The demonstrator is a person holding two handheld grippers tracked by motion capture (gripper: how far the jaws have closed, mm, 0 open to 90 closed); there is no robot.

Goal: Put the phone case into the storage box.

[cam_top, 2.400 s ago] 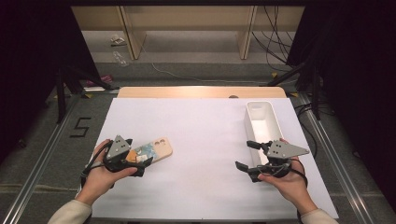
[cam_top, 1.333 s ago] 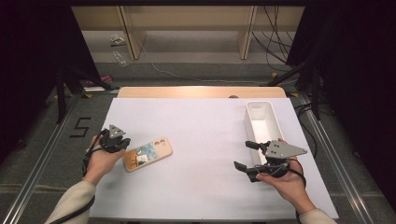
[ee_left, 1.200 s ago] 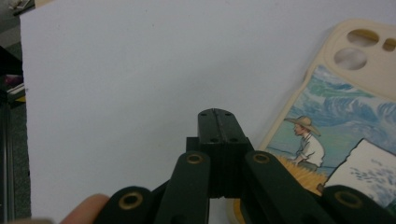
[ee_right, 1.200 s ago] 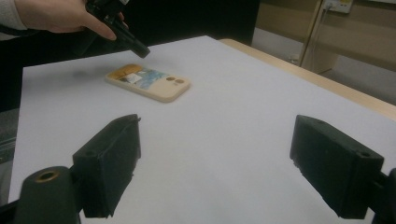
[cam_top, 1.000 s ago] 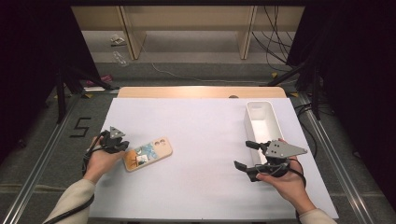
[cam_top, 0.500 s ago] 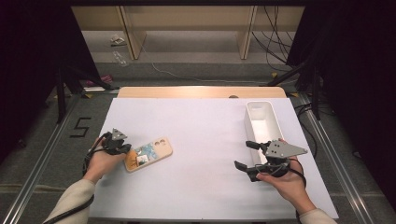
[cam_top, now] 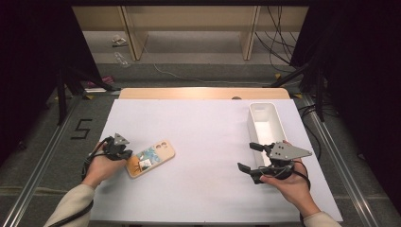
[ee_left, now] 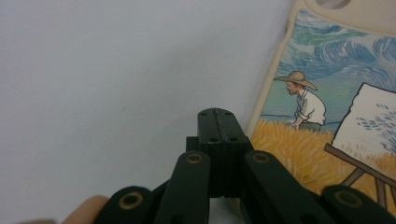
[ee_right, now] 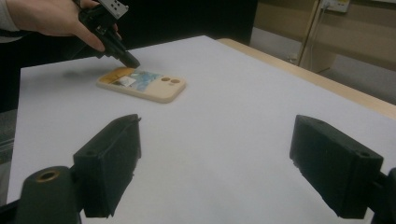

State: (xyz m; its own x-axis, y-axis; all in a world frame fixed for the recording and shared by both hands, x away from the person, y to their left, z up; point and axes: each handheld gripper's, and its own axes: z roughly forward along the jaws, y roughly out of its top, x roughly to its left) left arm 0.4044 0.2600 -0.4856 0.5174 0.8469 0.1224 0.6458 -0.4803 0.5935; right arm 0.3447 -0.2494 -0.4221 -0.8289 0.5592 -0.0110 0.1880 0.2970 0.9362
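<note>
Left tongs [cam_top: 126, 153] pressed closed, empty, tip at the near-left short edge of the phone case [cam_top: 150, 157]; contact unclear. Case lies flat, lower left of the high view, on the white bench [cam_top: 203, 127], set in from the bench's left edge. Right tongs [cam_top: 249, 157] spread wide, empty, lower right, beside the white bin [cam_top: 265, 124]. Bare bench between them.
</note>
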